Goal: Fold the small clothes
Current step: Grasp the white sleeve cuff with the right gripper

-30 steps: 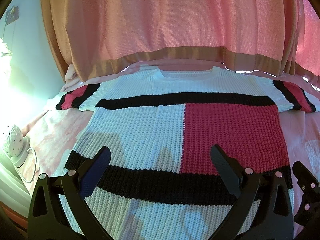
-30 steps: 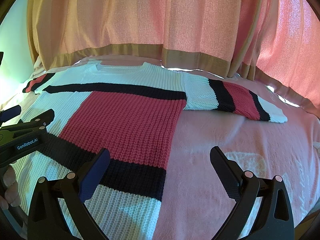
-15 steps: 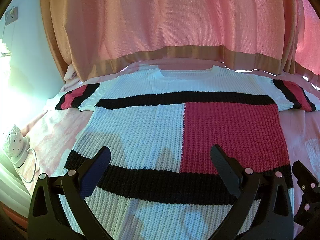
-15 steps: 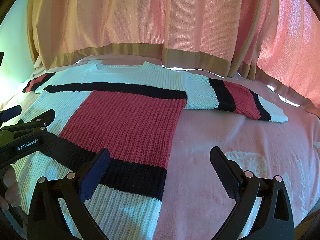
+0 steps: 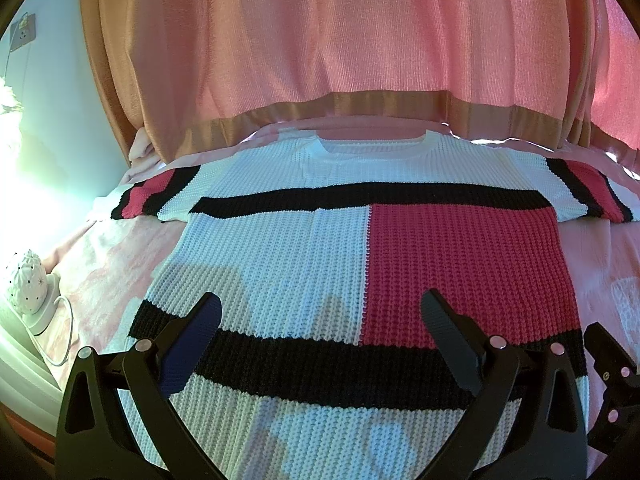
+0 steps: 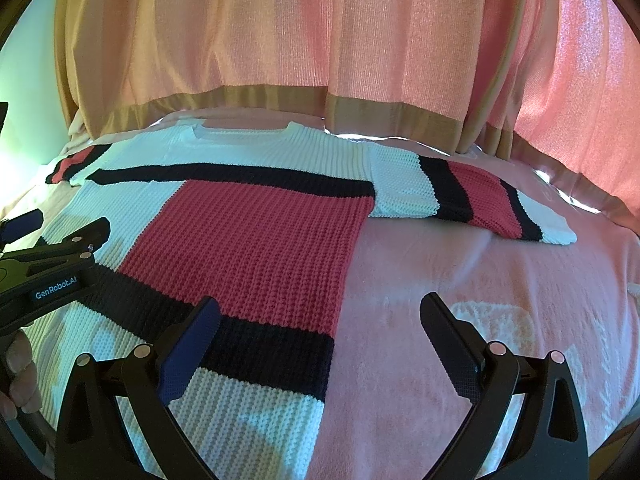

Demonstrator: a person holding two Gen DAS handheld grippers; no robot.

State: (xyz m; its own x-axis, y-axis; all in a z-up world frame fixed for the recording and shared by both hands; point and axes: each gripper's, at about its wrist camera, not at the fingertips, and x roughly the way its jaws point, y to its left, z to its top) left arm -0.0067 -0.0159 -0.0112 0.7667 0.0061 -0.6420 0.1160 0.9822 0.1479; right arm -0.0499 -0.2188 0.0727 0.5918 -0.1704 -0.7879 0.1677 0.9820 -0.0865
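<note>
Sweater [image 5: 320, 264] lies flat on bed [image 6: 460, 280], unfolded; both grippers, left [image 5: 320, 320] & right [image 6: 320, 320], spread wide w/ nothing held, prob need a sleeve grab next.

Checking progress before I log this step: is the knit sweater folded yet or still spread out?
Spread flat. The sweater lies open on the pink blanket, neckline away, both sleeves out sideways, no fold showing. Both grippers are open, holding nothing.

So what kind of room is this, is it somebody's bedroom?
Probably a bedroom. The sweater lies flat on a soft pink blanket, like on a bed, long pink curtains hang right behind it, and a small white lamp sits at the side.
</note>
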